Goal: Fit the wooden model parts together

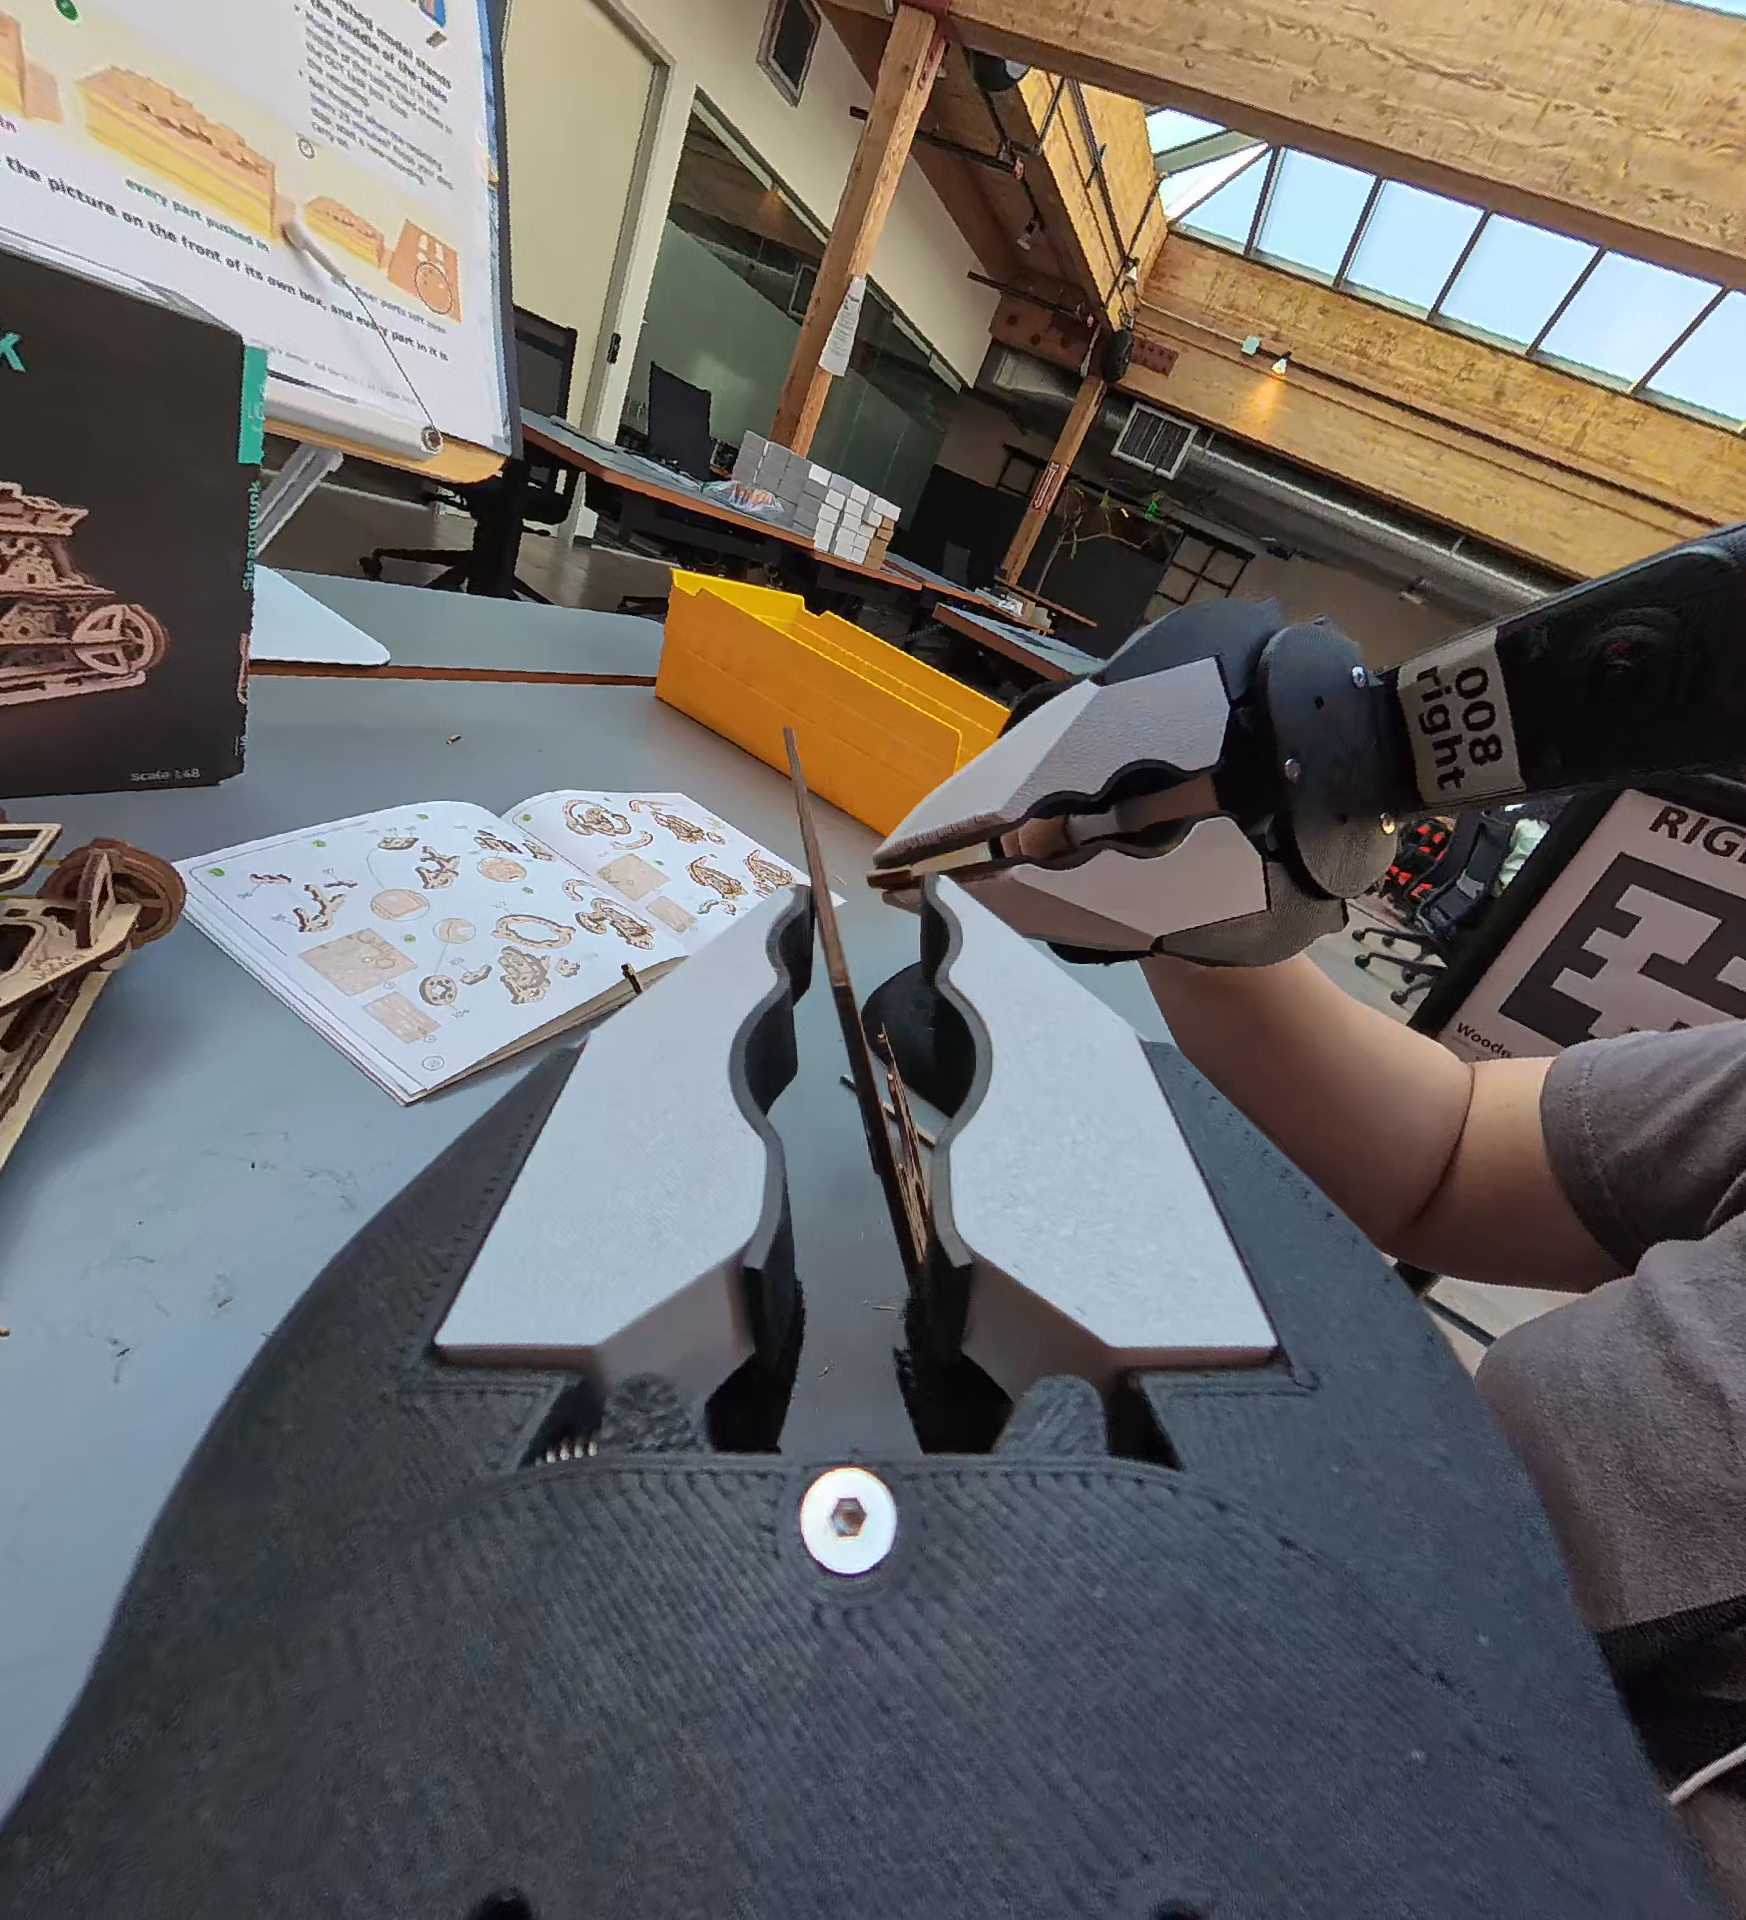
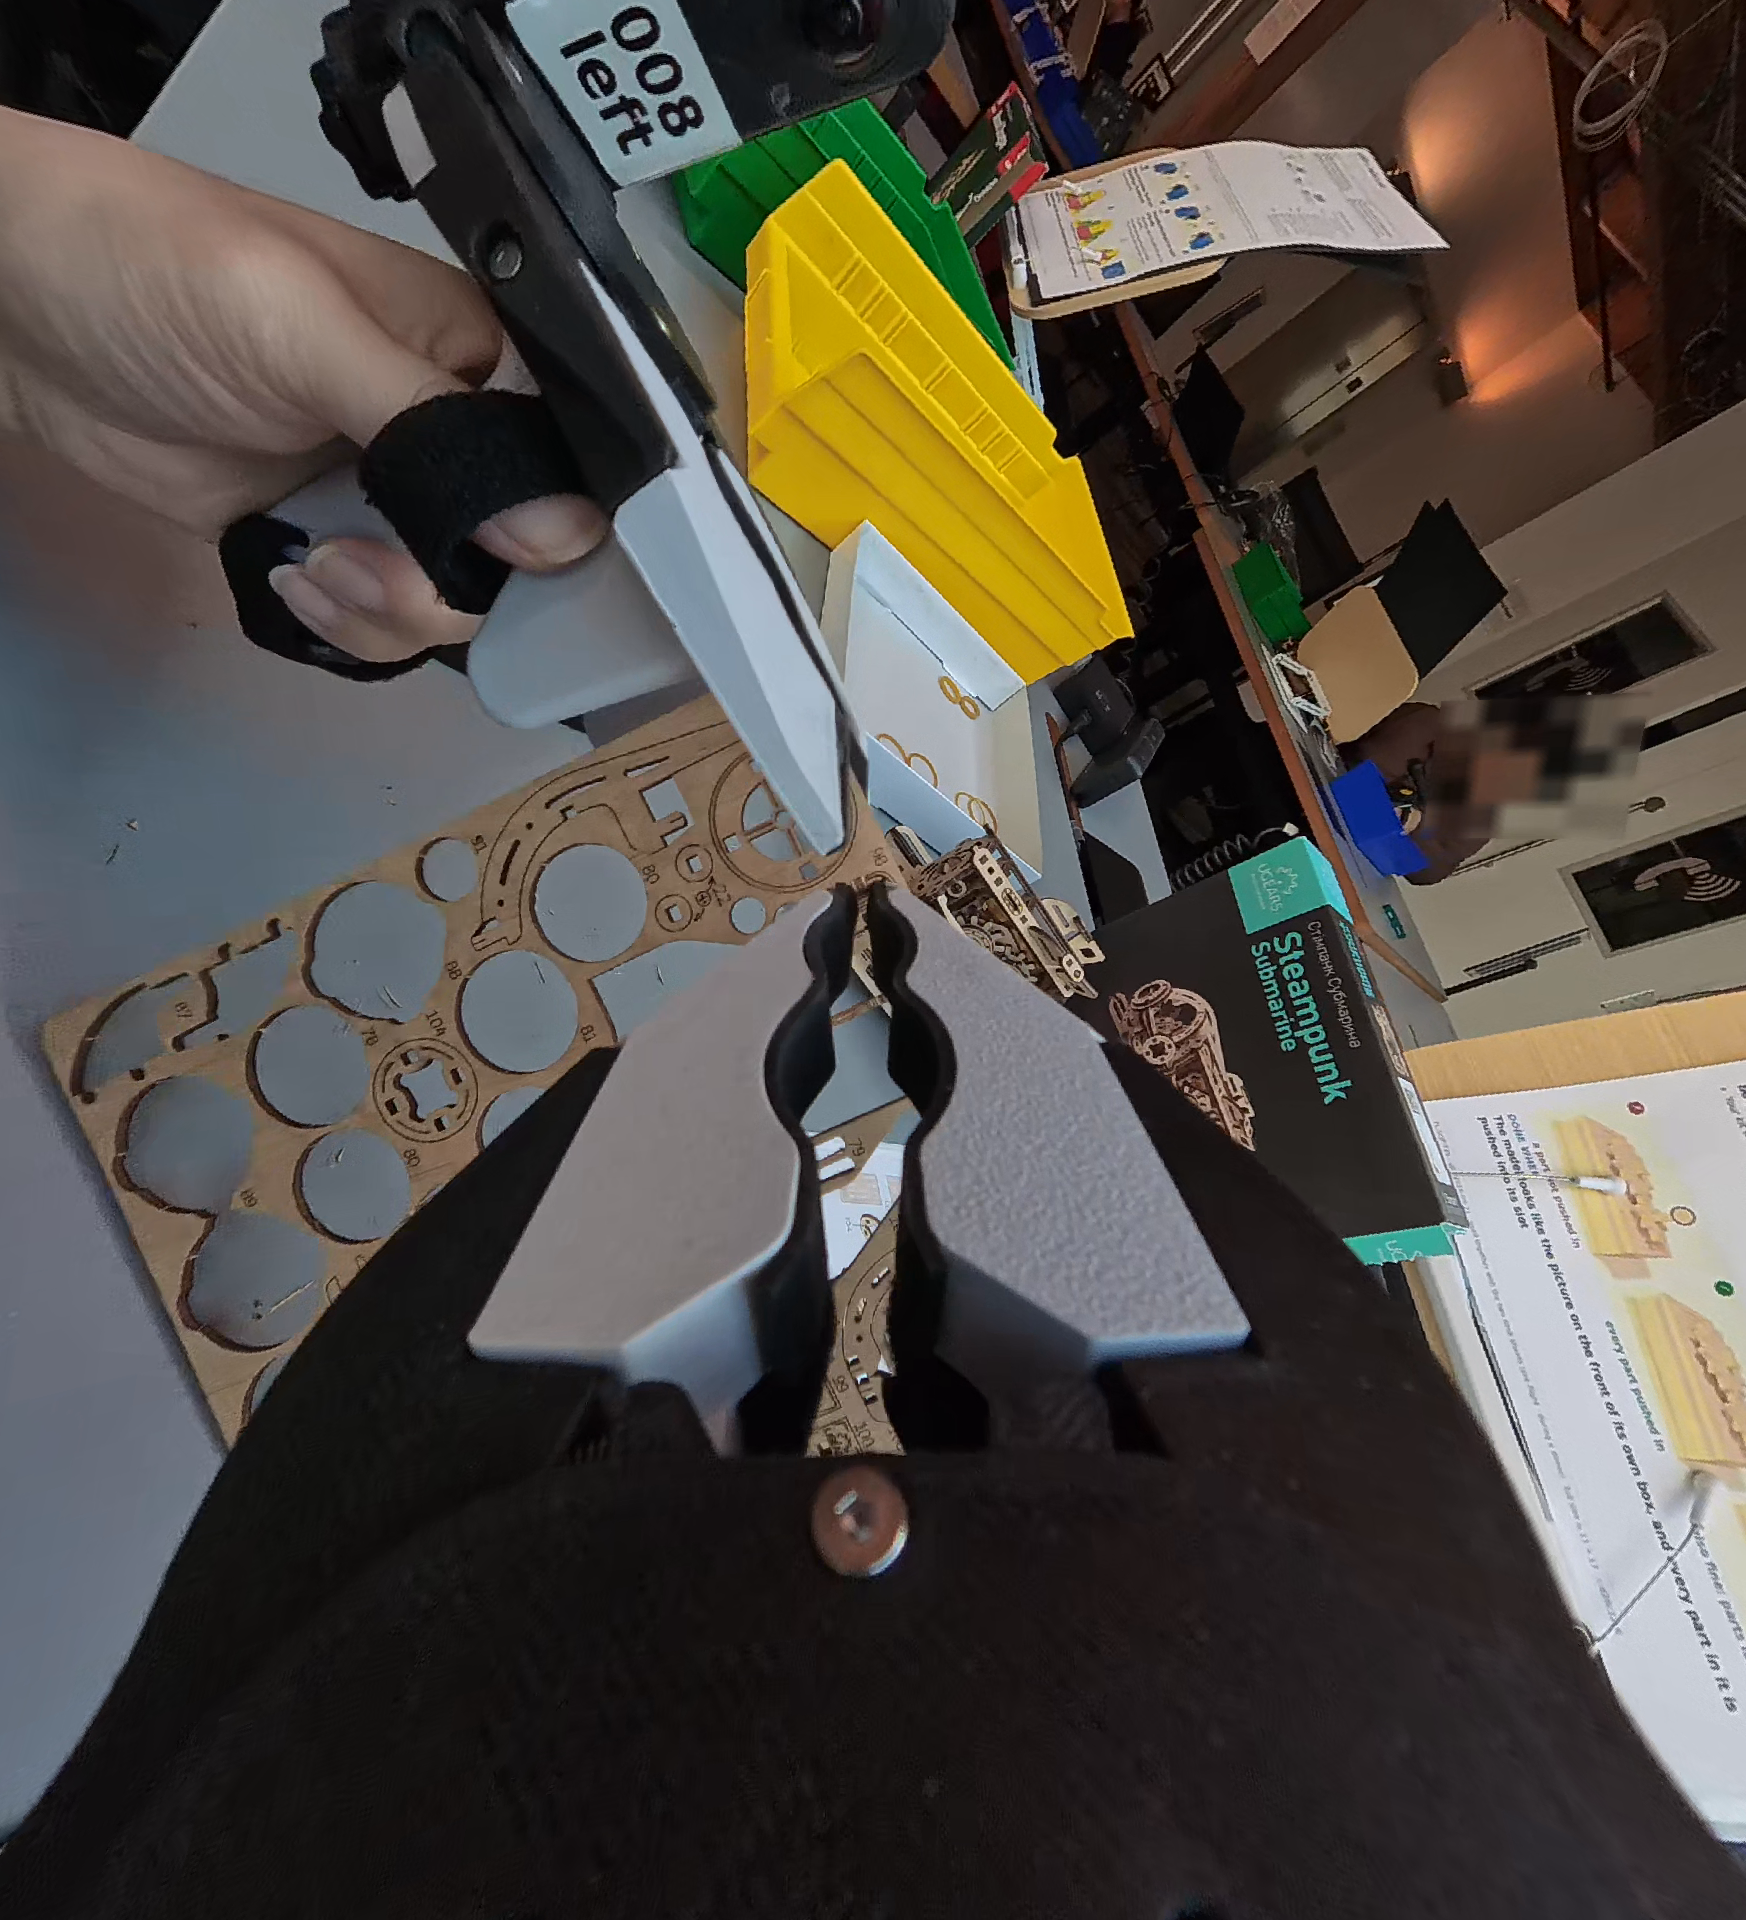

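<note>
Between my left fingers (image 1: 869, 902) sits the thin wooden sheet (image 2: 438, 1013), edge-on to that cam. They're nearly closed and pinch it by one edge, so it's held up off the surface (image 1: 173, 1195). Most round parts are already punched out of it.

My right fingers (image 2: 856, 896) come in from the right side, tips right at the left tips and all but closed. They look clamped on a small wooden part (image 1: 936, 860) at the sheet's edge; too small to say which part.

Step, as I read it: freeing a part from the sheet, fitting not yet begun. Next move needs the left to hold the sheet steady while the right works the part loose w/o snapping it, then carries it to the half-built model (image 1: 7, 987), well off to the left of the left fingers.

Writing, outward:
- Each gripper has a small label w/ dark print.
- Numbers are etched by the sheet's cut-outs.
- An open booklet (image 1: 495, 935) of part diagrams lies just beyond the left fingers.
- A black kit box (image 1: 69, 520) w/ teal lettering and a model pic stands behind the model.
- A printed instruction board (image 1: 225, 156) stands farther back.
- A black-and-white marker card (image 1: 1658, 935) is to the right.
- The yellow bin (image 1: 817, 686) ahead has no print I can see.
</note>
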Available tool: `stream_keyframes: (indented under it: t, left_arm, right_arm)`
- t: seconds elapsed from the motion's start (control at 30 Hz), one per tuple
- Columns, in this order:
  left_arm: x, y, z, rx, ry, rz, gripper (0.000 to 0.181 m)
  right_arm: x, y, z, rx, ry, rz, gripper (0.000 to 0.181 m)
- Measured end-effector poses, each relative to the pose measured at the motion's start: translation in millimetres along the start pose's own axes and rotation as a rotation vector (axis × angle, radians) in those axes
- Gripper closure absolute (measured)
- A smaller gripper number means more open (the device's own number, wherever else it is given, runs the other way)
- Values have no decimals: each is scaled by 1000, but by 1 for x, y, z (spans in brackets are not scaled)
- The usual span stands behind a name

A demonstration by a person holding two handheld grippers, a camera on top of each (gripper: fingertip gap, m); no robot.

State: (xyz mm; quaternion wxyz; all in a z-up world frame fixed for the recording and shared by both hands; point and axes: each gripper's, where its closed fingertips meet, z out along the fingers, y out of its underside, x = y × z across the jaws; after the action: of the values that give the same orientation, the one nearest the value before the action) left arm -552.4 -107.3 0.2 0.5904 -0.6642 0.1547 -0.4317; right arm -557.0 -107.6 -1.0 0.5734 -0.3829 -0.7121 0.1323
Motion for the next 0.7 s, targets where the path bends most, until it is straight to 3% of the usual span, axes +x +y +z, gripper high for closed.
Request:
stream_keyframes:
  t: [0.03, 0.13, 0.5, 0.7]
  left_arm:
    - [0, -3, 0, 8, 9, -11, 165]
    - [-3, -4, 1, 4, 9, -31, 181]
    - [-10, -1, -1, -4, -33, -53, 181]
    - [-21, -6, -14, -4, -73, -38, 181]
  right_arm:
    - [-1, -2, -1, 8, -2, -1, 180]
    - [-1, -1, -2, 13, -1, 12, 180]
    - [-10, 6, -4, 30, -55, 190, 180]
    - [-35, 14, -10, 25, -216, 404, 181]
